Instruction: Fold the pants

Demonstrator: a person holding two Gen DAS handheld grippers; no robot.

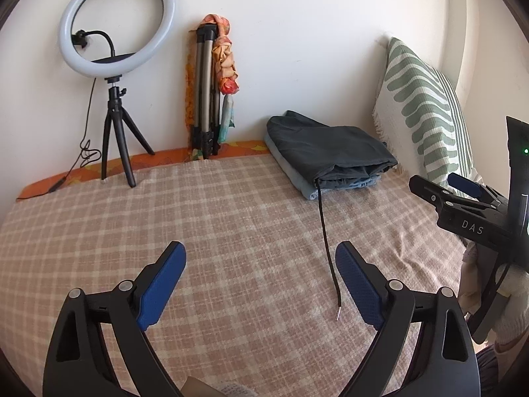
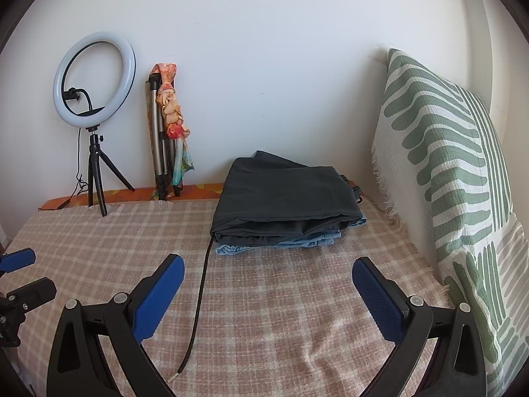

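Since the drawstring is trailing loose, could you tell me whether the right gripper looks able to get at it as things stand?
Probably yes: the right gripper is open, and the drawstring lies uncovered on the checked blanket between its fingers.

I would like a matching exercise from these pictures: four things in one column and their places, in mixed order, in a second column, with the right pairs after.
Things:
1. dark pants
2. jeans
3. ring light
4. pillow

Places:
A. under the dark pants
B. far left, on a small tripod by the wall
C. on top of the stack
D. upright along the right edge of the bed

Pairs: 1-C, 2-A, 3-B, 4-D
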